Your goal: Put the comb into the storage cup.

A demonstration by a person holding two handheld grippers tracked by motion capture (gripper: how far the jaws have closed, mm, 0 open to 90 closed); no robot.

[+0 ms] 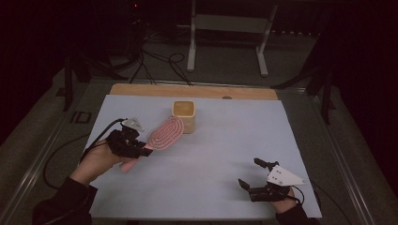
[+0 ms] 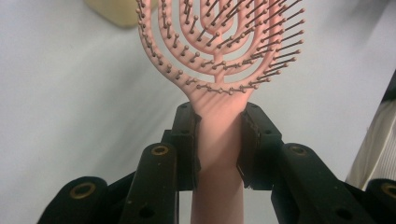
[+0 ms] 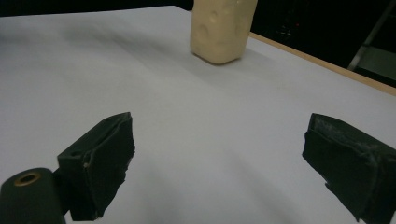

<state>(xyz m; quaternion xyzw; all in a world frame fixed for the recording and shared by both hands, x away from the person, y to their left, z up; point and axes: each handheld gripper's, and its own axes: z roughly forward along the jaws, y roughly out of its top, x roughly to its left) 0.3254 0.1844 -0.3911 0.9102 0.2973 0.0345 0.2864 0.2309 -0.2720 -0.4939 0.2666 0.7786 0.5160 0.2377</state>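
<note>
A pink vented hairbrush is held off the table at the left, head toward a cream square cup that stands near the table's back middle. My left gripper is shut on the brush's handle just below the head. In the left gripper view both pads press the pink handle, the bristled head rises above them and the cup shows at the top edge. My right gripper rests at the front right, jaws wide apart over bare sheet. In the right gripper view the cup stands beyond the open gripper.
A pale sheet covers the table, with a wooden strip bare along the back edge. Cables and a white stand lie on the dark floor behind. A black cable trails from the left gripper.
</note>
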